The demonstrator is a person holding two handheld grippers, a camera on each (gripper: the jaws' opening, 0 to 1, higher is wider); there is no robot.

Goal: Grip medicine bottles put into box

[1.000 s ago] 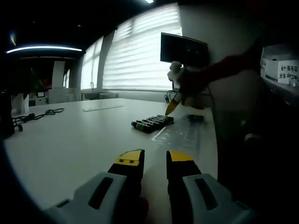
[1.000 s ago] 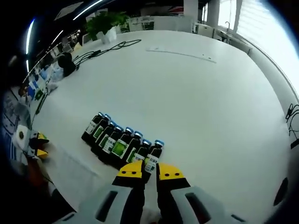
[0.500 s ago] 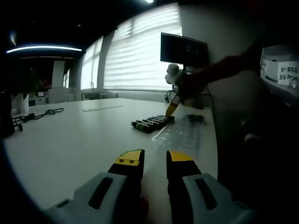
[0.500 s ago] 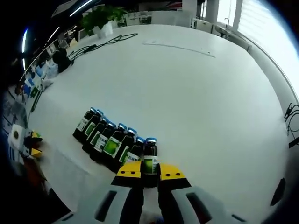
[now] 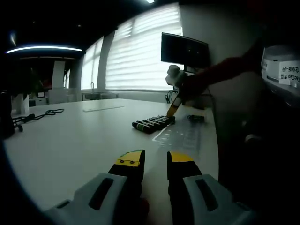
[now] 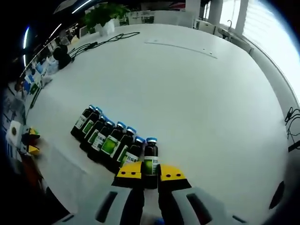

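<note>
Right gripper view: broad white surface (image 6: 197, 103), a row of dark glass medicine bottles with blue caps and green labels (image 6: 108, 140) lying side by side near its edge. Right gripper (image 6: 151, 171), yellow-tipped, has its jaws either side of the end bottle (image 6: 151, 157); contact cannot be told. Left gripper view: left gripper (image 5: 155, 159) released, jaws apart above the surface, well short of the bottles.

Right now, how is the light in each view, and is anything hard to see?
Left gripper view: bright blinds backlight the room, so the bottles look dark and small. Right gripper view: even light, white table bright, bottle labels blurred, fisheye bends the edges.
</note>
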